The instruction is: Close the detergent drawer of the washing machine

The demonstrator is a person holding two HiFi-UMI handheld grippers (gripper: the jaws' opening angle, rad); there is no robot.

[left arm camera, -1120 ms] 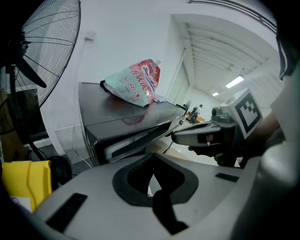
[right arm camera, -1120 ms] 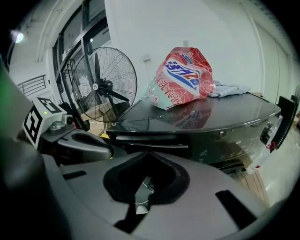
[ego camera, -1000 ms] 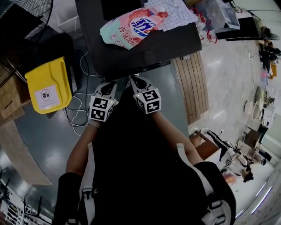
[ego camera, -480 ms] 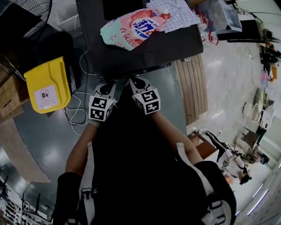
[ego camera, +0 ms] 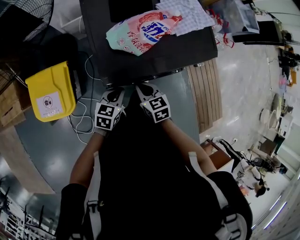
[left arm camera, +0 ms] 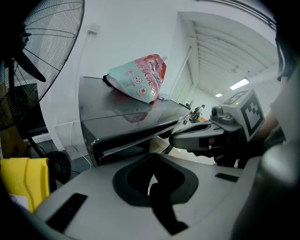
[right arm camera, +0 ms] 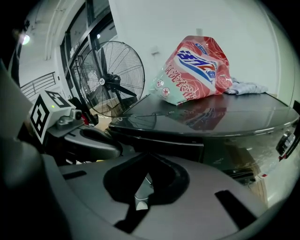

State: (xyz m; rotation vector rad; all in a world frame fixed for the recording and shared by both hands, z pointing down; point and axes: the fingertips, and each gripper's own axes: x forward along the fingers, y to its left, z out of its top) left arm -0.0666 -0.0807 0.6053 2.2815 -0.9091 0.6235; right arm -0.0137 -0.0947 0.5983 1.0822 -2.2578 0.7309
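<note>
The dark washing machine [ego camera: 154,54] fills the top of the head view, its front edge facing me. In the left gripper view its front panel [left arm camera: 123,146] shows a lighter strip under the lid; I cannot tell how far the detergent drawer stands out. My left gripper [ego camera: 114,92] and right gripper [ego camera: 142,87] sit side by side just short of that front edge, both shut and holding nothing. The left gripper [left arm camera: 152,182] aims at the panel, with the right gripper [left arm camera: 206,138] beside it. The right gripper [right arm camera: 142,188] also faces the panel [right arm camera: 164,149].
A pink and green detergent bag [ego camera: 140,30] and a checked cloth [ego camera: 183,14] lie on the machine's top. A yellow bin [ego camera: 47,91], loose white cables [ego camera: 82,119] and a standing fan [right arm camera: 110,79] are at the left. A wooden slatted panel [ego camera: 204,93] is at the right.
</note>
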